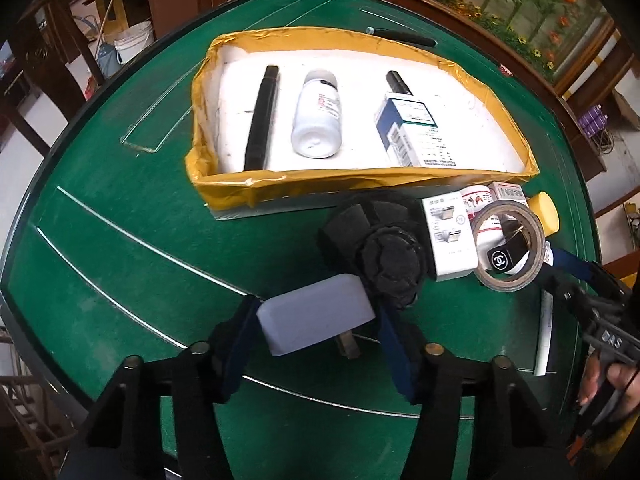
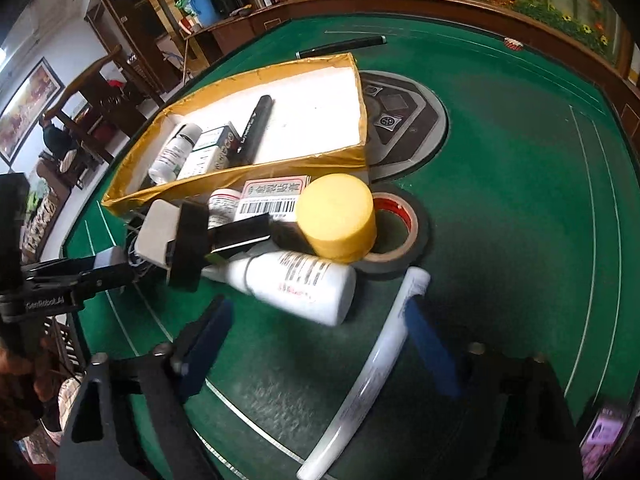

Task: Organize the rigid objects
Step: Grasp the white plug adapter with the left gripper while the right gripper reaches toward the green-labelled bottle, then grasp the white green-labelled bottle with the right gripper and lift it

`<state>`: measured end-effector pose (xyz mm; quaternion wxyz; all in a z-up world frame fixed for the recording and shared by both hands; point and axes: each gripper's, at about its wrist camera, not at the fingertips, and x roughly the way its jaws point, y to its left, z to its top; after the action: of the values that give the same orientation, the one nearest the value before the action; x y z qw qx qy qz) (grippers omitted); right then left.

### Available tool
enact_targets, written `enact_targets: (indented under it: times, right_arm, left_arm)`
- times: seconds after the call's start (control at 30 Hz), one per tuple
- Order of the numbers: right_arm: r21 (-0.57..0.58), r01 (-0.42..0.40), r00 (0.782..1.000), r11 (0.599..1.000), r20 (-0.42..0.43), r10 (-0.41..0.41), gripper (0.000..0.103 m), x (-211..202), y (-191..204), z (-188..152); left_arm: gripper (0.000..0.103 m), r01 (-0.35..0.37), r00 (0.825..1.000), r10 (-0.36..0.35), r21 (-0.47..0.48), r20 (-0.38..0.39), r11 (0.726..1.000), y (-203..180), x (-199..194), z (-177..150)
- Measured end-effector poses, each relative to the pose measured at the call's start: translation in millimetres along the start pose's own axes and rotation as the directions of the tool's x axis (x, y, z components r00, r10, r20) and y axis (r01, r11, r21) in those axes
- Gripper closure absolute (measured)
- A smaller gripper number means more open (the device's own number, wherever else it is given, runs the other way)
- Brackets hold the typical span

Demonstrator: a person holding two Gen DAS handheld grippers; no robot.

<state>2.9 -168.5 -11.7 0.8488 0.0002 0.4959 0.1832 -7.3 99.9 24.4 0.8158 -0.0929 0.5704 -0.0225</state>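
My left gripper [image 1: 316,316] is shut on a white charger plug [image 1: 312,320], its blue pads against both ends just above the green table. A black bundle [image 1: 390,264] lies right in front of it. Ahead stands the yellow-taped white box [image 1: 224,184], holding a black marker [image 1: 262,116], a white bottle [image 1: 318,116] and a blue-white carton [image 1: 416,132]. My right gripper [image 2: 318,304] is open. A white bottle [image 2: 304,284] lies just ahead of its tips, and a long white tube [image 2: 376,368] rests along the inside of its right finger.
A pile sits in front of the box: a yellow-capped jar [image 2: 336,216], a tape roll [image 2: 396,240], a barcoded carton [image 2: 272,200] and a small white box [image 1: 448,236]. A black pen [image 2: 344,46] lies beyond the box. A phone [image 2: 604,440] lies near the table edge.
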Motion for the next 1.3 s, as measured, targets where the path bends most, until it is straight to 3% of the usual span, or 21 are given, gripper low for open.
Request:
enact_targets:
  times: [0.1, 0.23, 0.4, 0.5, 0.67, 0.73, 0.8, 1.17, 1.3]
  right_arm:
    - [-0.018, -0.037, 0.999, 0.999, -0.023, 0.037, 0.05, 4.5, 4.5, 5.0]
    - [-0.05, -0.05, 0.997, 0.998, -0.056, 0.047, 0.058, -0.2, 15.3, -1.4]
    - [-0.016, -0.091, 0.988, 0.996, -0.124, 0.089, 0.091, -8.2, 12.6, -19.2]
    - [-0.006, -0.119, 0.982, 0.993, -0.15, 0.117, 0.098, -13.6, 16.1, -32.6]
    - [-0.01, -0.151, 0.976, 0.989, -0.161, 0.147, 0.099, -22.1, 26.0, -41.3]
    - [-0.023, -0.124, 0.982, 0.992, -0.145, 0.119, 0.086, -25.5, 26.8, -38.3]
    - [-0.036, -0.099, 0.988, 0.994, -0.121, 0.094, 0.051, -27.6, 26.3, -34.4]
    - [-0.149, -0.008, 0.996, 0.989, -0.094, -0.007, 0.049, -7.8, 37.0, -10.5]
    - [-0.175, 0.017, 0.994, 0.984, -0.099, -0.035, 0.053, -1.6, 35.5, -8.8]
  left_arm:
    - [0.044, 0.027, 1.0, -0.027, -0.009, -0.008, 1.0, 4.0, -1.8, -1.9]
    - [0.044, 0.056, 0.998, -0.055, 0.034, -0.025, 0.998, -0.9, -4.4, -11.2]
    - [0.044, 0.05, 0.998, -0.045, 0.106, -0.042, 0.993, -15.6, -6.7, -21.8]
    - [0.044, 0.059, 0.997, -0.053, 0.117, -0.052, 0.991, -19.5, -8.2, -27.2]
    - [0.044, 0.06, 0.997, -0.053, 0.129, -0.063, 0.99, -24.3, -8.6, -29.5]
    - [0.044, 0.06, 0.996, -0.052, 0.124, -0.066, 0.99, -27.1, -6.8, -25.9]
    - [0.043, 0.061, 0.996, -0.052, 0.122, -0.07, 0.991, -27.9, -5.6, -23.7]
    - [0.043, 0.045, 0.996, -0.036, 0.115, -0.08, 0.992, -28.9, 3.9, -21.3]
    - [0.043, 0.042, 0.996, -0.033, 0.12, -0.08, 0.992, -30.0, 5.7, -19.0]
